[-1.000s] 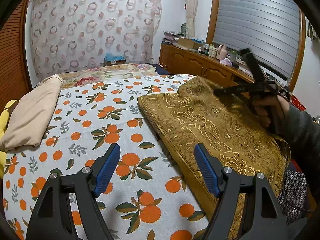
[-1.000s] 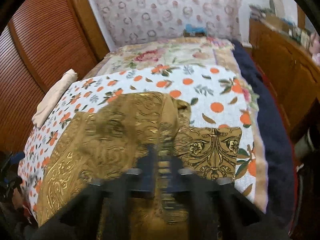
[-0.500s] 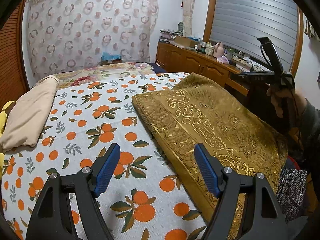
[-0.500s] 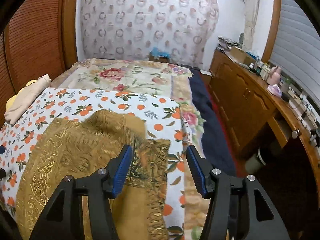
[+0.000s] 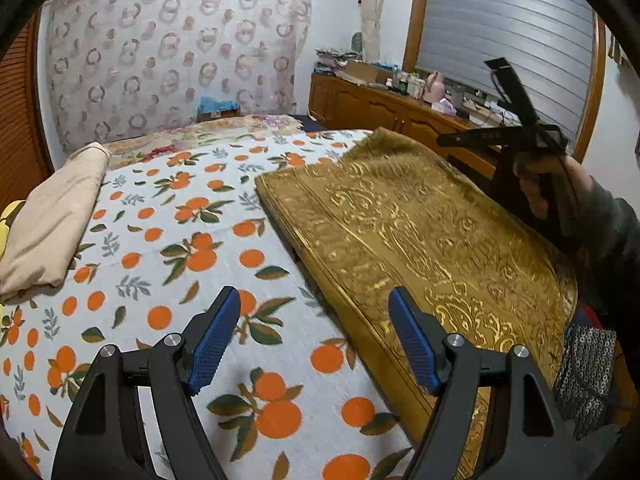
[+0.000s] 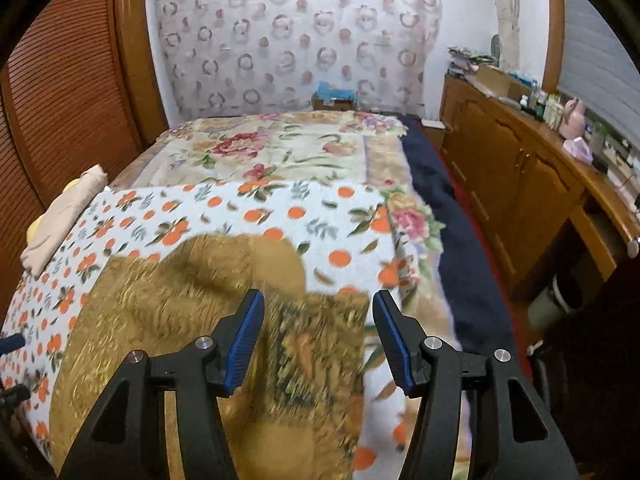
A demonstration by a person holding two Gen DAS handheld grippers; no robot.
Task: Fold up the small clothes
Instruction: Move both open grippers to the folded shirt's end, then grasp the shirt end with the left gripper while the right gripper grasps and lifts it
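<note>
A gold brocade cloth (image 5: 408, 236) lies folded on the orange-print bedsheet (image 5: 168, 256), its long folded edge running down the middle of the left wrist view. My left gripper (image 5: 314, 340) hovers open over the sheet just left of that edge, nothing between its blue pads. In the right wrist view the same gold cloth (image 6: 192, 312) lies below my right gripper (image 6: 318, 340), which is open and raised above it, empty. From the left wrist view the right gripper (image 5: 444, 140) shows at the far right, lifted clear of the cloth in a person's hand (image 5: 552, 188).
A folded beige cloth (image 5: 52, 216) lies at the left edge of the bed. A wooden sideboard (image 6: 516, 184) with bottles and clutter runs along the right. A floral quilt (image 6: 280, 148) covers the far bed, with a dark blue blanket (image 6: 452, 236) on its right side.
My right gripper let go of the gold cloth, opened and lifted up and back. The raised cloth corner dropped flat onto the fold. My left gripper stayed put and open.
</note>
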